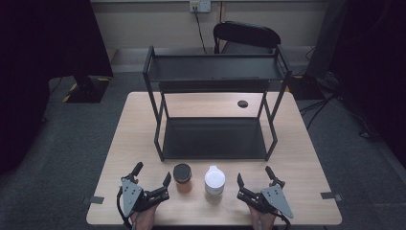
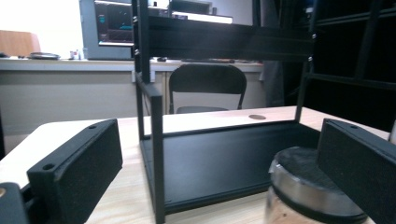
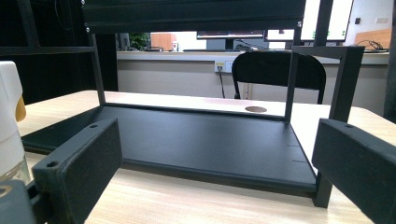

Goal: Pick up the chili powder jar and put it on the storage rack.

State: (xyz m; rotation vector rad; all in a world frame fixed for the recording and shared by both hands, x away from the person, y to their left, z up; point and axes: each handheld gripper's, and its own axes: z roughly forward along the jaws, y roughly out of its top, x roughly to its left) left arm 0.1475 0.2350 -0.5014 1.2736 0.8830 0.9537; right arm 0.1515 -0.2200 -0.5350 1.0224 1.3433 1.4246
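Left gripper (image 1: 152, 178) resting on the table (image 1: 306, 158) at the near edge, about 7 o'clock in the high view, jaws spread wide, nothing between them. Its inner jaw sits just beside the dark-lidded jar (image 1: 182, 178); can't tell if it touches. In the left gripper view the jar (image 2: 308, 193) shows at 5 o'clock, black lid over a metal band, partly behind the right-hand jaw.

Right gripper (image 1: 254, 179) mirrors it at about 5 o'clock, jaws also spread wide and holding nothing. Near the white-capped bottle (image 1: 214, 183) but with a clear gap. In the right gripper view the bottle (image 3: 8, 126) sits at 9 o'clock, cut off by the frame edge.

Jar and bottle stand upright side by side between the two grippers, close but apart, jar toward the left gripper.

At 12 o'clock from them: black two-tier rack (image 1: 215, 96), lower tray flat on the table, upper shelf on four posts. Both tiers bare. Small dark round grommet (image 1: 242, 103) in the tabletop behind the rack, toward 1 o'clock. Black folding chair (image 1: 246, 36) beyond the far table edge.
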